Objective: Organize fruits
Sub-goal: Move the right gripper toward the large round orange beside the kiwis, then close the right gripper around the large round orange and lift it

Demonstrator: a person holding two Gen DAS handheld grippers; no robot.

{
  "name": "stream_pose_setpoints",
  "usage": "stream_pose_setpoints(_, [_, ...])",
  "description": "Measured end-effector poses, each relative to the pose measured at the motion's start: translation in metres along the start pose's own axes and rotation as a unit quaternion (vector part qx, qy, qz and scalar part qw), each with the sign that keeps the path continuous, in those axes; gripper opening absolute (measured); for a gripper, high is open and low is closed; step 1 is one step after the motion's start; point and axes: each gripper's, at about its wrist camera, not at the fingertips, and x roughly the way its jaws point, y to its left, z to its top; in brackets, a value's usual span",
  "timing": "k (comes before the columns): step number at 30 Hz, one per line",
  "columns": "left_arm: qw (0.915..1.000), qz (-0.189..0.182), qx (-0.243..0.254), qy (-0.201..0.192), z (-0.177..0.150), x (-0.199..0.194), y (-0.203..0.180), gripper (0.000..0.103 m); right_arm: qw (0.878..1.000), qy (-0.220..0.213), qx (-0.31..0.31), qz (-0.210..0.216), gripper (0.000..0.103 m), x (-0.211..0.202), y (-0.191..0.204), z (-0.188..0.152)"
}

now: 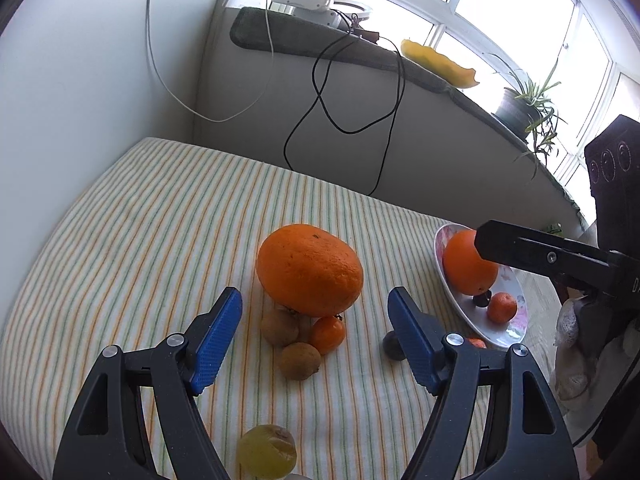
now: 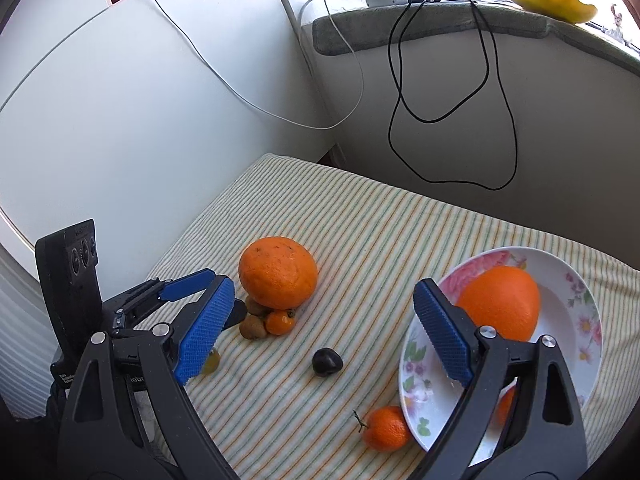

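looking through the left wrist view first, i see the left gripper (image 1: 314, 330) standing wide open with nothing between its blue pads (image 1: 214, 340). just beyond them, at the centre of the frame, sits the big orange (image 1: 310, 268) on the striped cloth (image 1: 140, 240). two brown kiwis (image 1: 299, 360) and a small mandarin (image 1: 328, 334) lie tight against its near side, touching it or nearly. i judge the big orange is heavy and firm, with a dimpled skin that gives good hold, so i would take it across its widest middle; it is round, and it may roll when the small fruits beside it are pushed. the kiwis are softer and lighter and want a gentle squeeze. at the bottom edge there is a yellowish fruit (image 1: 267, 450). at the right, the flowered plate (image 1: 516, 320) holds another orange (image 1: 468, 266) and a little mandarin (image 1: 502, 307), with a finger of the right gripper over it.

in the right wrist view, the right gripper (image 2: 324, 336) is also wide open and holds nothing. this view shows what the other one half hides: a dark plum (image 2: 327, 361) lying alone in the middle of the cloth, and a stemmed mandarin (image 2: 385, 428) at the plate's (image 2: 576, 300) lower edge. it also shows the left gripper from the side at middle left. the yellowish fruit is mostly hidden here behind the blue pad (image 2: 206, 330).
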Motion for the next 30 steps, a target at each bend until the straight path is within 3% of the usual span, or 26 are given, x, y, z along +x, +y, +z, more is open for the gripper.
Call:
stream_pose_setpoints(15, [0.9999,-0.009,0.005,0.014,0.008,0.019,0.009,0.075,0.993,0.064,0.064,0.076,0.093,0.064,0.001,0.014])
stream_pose_setpoints(30, [0.9992,-0.029,-0.008,0.024,0.011,0.032,0.017,0.075,0.979,0.116,0.124,0.112,0.093,0.118,-0.004,0.016])
